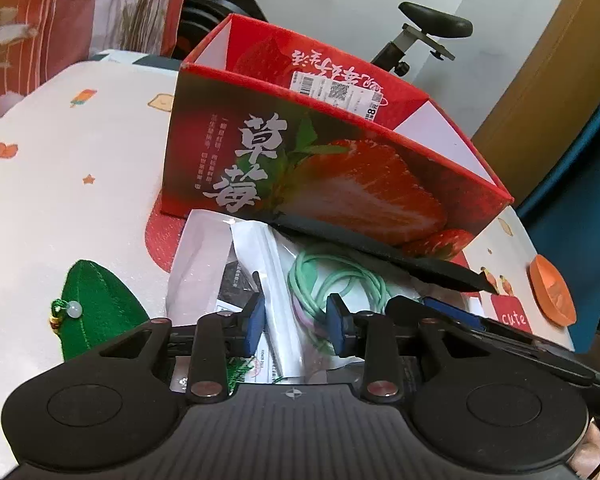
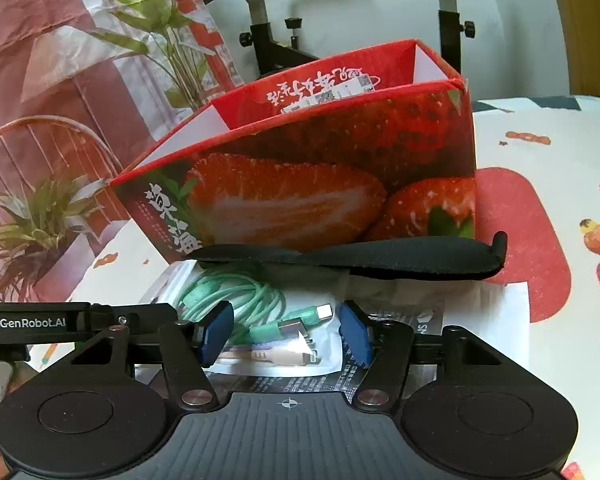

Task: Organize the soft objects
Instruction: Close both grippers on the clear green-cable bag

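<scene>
Little looks sorted: the strawberry box (image 1: 340,168) on the worktop (image 1: 60,200) shows nothing inside. Bagged cables (image 2: 268,320) and a black pad (image 2: 360,258) lie before it. Left tool (image 1: 296,322) and right tool (image 2: 286,334), both part-open, straddle the bag ungripped

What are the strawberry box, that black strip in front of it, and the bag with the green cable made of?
The strawberry box looks like printed cardboard: glossy outside, plain white inside, sharp folded corners. The black strip seems soft foam or padded fabric: matte, finely textured, with a rounded, curled end. The bag looks like clear, shiny plastic film, since the green cable shows through; the cable appears rubbery or plastic-coated.
</scene>
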Available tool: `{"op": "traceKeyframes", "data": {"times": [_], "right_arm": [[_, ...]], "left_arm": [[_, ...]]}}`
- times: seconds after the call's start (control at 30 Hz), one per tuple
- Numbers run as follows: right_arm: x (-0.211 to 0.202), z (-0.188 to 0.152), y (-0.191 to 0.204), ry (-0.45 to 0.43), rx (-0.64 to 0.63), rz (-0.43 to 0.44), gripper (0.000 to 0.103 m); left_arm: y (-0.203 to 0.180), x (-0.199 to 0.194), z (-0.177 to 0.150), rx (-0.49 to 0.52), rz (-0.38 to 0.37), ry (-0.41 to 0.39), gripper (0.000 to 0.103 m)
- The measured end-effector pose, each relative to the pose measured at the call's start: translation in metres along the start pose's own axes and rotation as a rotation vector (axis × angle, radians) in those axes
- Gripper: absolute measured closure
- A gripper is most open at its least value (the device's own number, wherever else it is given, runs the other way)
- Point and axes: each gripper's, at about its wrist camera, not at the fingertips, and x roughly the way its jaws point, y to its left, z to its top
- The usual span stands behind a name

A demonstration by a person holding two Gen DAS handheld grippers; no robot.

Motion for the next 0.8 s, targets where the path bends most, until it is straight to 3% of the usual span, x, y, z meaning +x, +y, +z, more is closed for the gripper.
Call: {"op": "traceKeyframes", "data": {"times": [0.4, 0.43, 0.47, 0.53, 0.6, 0.67, 0.73, 0.8], "right_arm": [[-0.01, 0.002, 0.003, 0.008, 0.012, 0.016, 0.064], [-0.012, 0.001, 0.005, 0.006, 0.006, 0.017, 0.067], [-0.015, 0.001, 0.005, 0.001, 0.002, 0.016, 0.071], [-0.02, 0.002, 0.007, -0.009, -0.006, 0.029, 0.078], [-0.023, 0.002, 0.011, -0.004, -0.02, 0.065, 0.081], [-0.024, 0.0, 0.022, 0.004, -0.076, 0.038, 0.081], [-0.024, -0.002, 0.026, 0.012, -0.108, 0.019, 0.081], [-0.025, -0.002, 0.024, 0.015, -0.088, 0.023, 0.081]], "left_arm": [[-0.01, 0.003, 0.006, 0.015, -0.01, 0.012, 0.071], [-0.01, 0.001, 0.006, 0.016, -0.01, 0.009, 0.074], [-0.01, -0.001, 0.005, 0.02, -0.01, 0.005, 0.085], [-0.011, -0.007, 0.005, 0.031, -0.01, -0.006, 0.093], [-0.009, -0.011, 0.005, 0.02, -0.06, -0.008, 0.094], [-0.012, -0.013, 0.002, 0.018, -0.116, 0.008, 0.094], [-0.018, -0.013, -0.001, 0.06, -0.044, 0.009, 0.094], [-0.011, -0.015, -0.002, 0.036, -0.025, -0.002, 0.093]]}}
